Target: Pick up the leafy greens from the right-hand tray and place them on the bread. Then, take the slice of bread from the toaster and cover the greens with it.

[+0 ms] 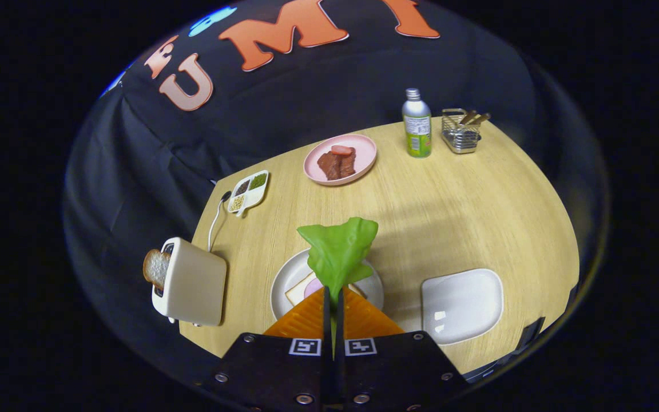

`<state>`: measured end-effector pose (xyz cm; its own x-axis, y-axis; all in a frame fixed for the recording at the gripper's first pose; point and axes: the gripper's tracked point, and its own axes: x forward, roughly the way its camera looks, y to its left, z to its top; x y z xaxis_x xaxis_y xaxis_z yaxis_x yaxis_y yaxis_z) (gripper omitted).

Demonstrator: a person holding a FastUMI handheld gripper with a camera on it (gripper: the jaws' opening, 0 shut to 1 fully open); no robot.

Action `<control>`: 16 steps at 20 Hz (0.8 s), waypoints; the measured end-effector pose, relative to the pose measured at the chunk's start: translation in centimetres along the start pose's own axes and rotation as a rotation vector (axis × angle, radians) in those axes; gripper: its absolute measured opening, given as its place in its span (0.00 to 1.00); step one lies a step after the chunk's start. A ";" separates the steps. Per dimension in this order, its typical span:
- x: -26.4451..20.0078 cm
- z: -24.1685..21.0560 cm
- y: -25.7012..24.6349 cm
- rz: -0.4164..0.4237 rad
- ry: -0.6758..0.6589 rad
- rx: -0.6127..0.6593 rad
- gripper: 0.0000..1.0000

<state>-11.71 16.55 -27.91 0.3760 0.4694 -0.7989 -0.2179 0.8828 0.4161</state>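
Your hand-held gripper [333,297] has its fingers pressed together on the stem of the leafy greens [339,252], holding them up over the round plate [284,280] with the bread [297,292] on the worktop [449,212]. You have the toaster [192,283] off to the left, its slice of bread [155,268] sticking out, and the white tray [461,305] to the right.

gripper [333,303]: fingers pressed together on the stem of the leafy greens
leafy greens [339,252]: held upright above the round plate
round plate [284,283]: just ahead of the fingers, holds a bread slice [297,292] with a pink piece on it
toaster [191,283]: left of the plate, toast [155,267] sticking out
right-hand tray [462,304]: white
pink plate [358,150]: far side, holds meat
can [417,123]: beside a wire basket [460,133]
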 end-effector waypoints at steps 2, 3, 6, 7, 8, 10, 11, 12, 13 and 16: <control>1.8 -0.9 1.6 0.014 0.035 -0.038 0.01; 2.5 -1.4 2.1 0.020 0.056 -0.052 0.01; 4.5 -3.0 3.8 0.038 0.118 -0.089 0.01; 5.1 -3.4 4.1 0.041 0.132 -0.101 0.01; 5.5 -3.7 4.4 0.046 0.151 -0.107 0.01; 6.4 -4.2 4.2 0.037 0.175 -0.122 0.01; 6.9 -4.3 4.0 0.031 0.185 -0.132 0.01; 7.3 -4.5 3.8 0.021 0.193 -0.139 0.02; 7.6 -4.7 3.7 0.019 0.203 -0.147 0.02; 8.6 -4.5 3.0 0.000 0.197 -0.180 0.03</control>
<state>-13.18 23.14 -35.51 0.1974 0.4412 -0.8754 -0.3807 0.8574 0.3463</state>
